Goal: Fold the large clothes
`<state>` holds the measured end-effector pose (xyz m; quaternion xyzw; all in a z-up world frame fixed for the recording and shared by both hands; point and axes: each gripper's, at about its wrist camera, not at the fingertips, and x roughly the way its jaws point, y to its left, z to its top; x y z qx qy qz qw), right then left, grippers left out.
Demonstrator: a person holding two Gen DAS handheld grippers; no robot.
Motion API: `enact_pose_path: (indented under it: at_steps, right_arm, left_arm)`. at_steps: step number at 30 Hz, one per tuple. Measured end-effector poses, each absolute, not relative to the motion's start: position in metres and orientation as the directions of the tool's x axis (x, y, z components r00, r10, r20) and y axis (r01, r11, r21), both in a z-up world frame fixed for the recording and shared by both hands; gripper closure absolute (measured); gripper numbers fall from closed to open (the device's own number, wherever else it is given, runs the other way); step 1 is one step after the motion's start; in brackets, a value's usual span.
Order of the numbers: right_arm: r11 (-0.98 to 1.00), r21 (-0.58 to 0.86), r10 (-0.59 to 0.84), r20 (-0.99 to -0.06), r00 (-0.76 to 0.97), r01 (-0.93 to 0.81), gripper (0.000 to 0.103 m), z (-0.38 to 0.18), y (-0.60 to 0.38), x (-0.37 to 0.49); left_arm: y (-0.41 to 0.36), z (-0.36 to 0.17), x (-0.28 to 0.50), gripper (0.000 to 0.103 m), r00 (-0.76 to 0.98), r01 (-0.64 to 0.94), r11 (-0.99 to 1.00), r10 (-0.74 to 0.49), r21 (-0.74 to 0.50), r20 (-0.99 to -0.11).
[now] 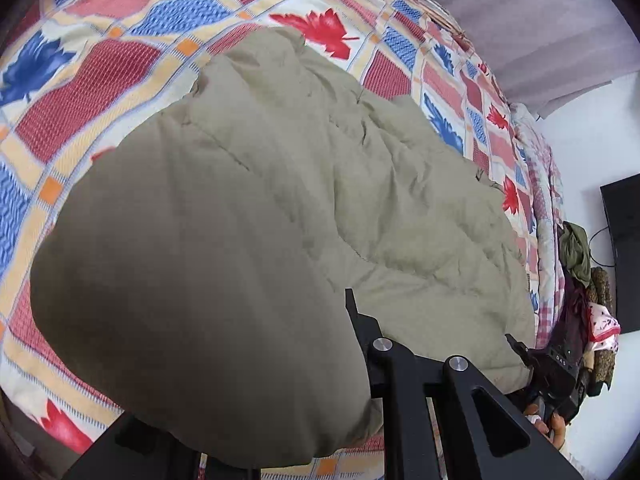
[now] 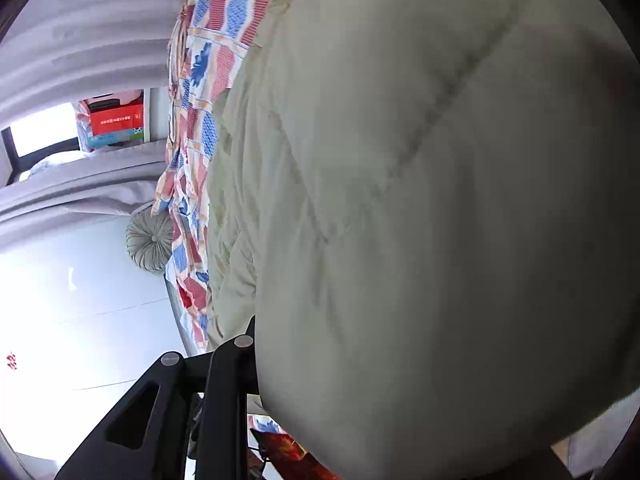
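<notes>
A large padded khaki-green coat (image 1: 320, 184) lies spread on a bed with a red, blue and cream leaf-patterned cover (image 1: 100, 64). My left gripper (image 1: 336, 320) is shut on a bulging fold of the coat, which hides its left finger. The right gripper shows in the left wrist view at the coat's right edge (image 1: 520, 350). In the right wrist view the coat (image 2: 440, 200) fills most of the frame. My right gripper (image 2: 260, 332) is shut on the coat; only its left finger shows beside the fabric.
Grey curtains (image 1: 520, 12) hang behind the bed. A pile of clothes (image 1: 588, 280) and a black screen (image 1: 624, 248) stand at the right. In the right wrist view there are a round pleated cushion (image 2: 150, 240), a red box (image 2: 116, 120) and white floor (image 2: 80, 320).
</notes>
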<state>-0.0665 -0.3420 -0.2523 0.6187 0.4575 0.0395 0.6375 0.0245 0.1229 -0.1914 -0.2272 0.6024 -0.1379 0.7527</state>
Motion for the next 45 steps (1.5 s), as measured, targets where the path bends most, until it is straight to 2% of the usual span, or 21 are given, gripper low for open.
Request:
enact_pose_path:
  at_steps: [5, 6, 8, 9, 10, 15, 20, 26, 38, 40, 45]
  right_arm:
    - [0.202, 0.805, 0.622, -0.545, 0.562, 0.557, 0.075, -0.273, -0.332, -0.101]
    - [0.202, 0.8, 0.621, -0.551, 0.558, 0.565, 0.073, -0.276, -0.33, -0.099]
    - [0.21, 0.791, 0.618, -0.563, 0.549, 0.574, 0.072, -0.279, -0.33, -0.097]
    - [0.221, 0.787, 0.616, -0.571, 0.543, 0.576, 0.071, -0.278, -0.329, -0.094]
    - [0.231, 0.781, 0.614, -0.58, 0.536, 0.58, 0.071, -0.276, -0.329, -0.093]
    - [0.282, 0.734, 0.592, -0.64, 0.49, 0.618, 0.06, -0.259, -0.328, -0.09]
    - [0.378, 0.66, 0.543, -0.726, 0.421, 0.65, 0.055, -0.231, -0.328, -0.097]
    - [0.517, 0.571, 0.471, -0.812, 0.345, 0.638, 0.055, -0.193, -0.318, -0.104]
    - [0.739, 0.482, 0.397, -0.876, 0.274, 0.471, 0.051, -0.143, -0.247, -0.097]
    - [0.753, 0.477, 0.397, -0.879, 0.264, 0.453, 0.049, -0.14, -0.235, -0.09]
    - [0.781, 0.458, 0.393, -0.889, 0.234, 0.425, 0.044, -0.141, -0.212, -0.074]
  left_arm:
    - [0.134, -0.223, 0.008, 0.082, 0.192, -0.152, 0.835, -0.5, -0.528, -0.845]
    - [0.135, -0.225, 0.007, 0.077, 0.19, -0.165, 0.837, -0.493, -0.522, -0.849]
    - [0.137, -0.223, 0.004, 0.061, 0.187, -0.179, 0.862, -0.442, -0.473, -0.877]
    - [0.139, -0.22, 0.002, 0.046, 0.186, -0.185, 0.886, -0.393, -0.425, -0.901]
    - [0.143, -0.217, -0.001, 0.041, 0.185, -0.194, 0.901, -0.356, -0.389, -0.916]
    - [0.166, -0.198, -0.015, 0.041, 0.169, -0.199, 0.936, -0.258, -0.289, -0.951]
    - [0.186, -0.18, -0.02, 0.041, 0.169, -0.173, 0.974, -0.118, -0.148, -0.978]
    - [0.192, -0.188, -0.015, 0.041, 0.089, -0.153, 0.984, -0.084, -0.097, -0.992]
    - [0.174, -0.156, -0.013, 0.041, 0.094, 0.031, 0.997, -0.071, -0.068, -0.993]
    - [0.176, -0.151, -0.011, 0.007, 0.1, 0.024, 0.997, -0.08, -0.078, -0.992]
    - [0.177, -0.143, -0.005, 0.003, 0.131, 0.015, 0.994, -0.107, -0.106, -0.986]
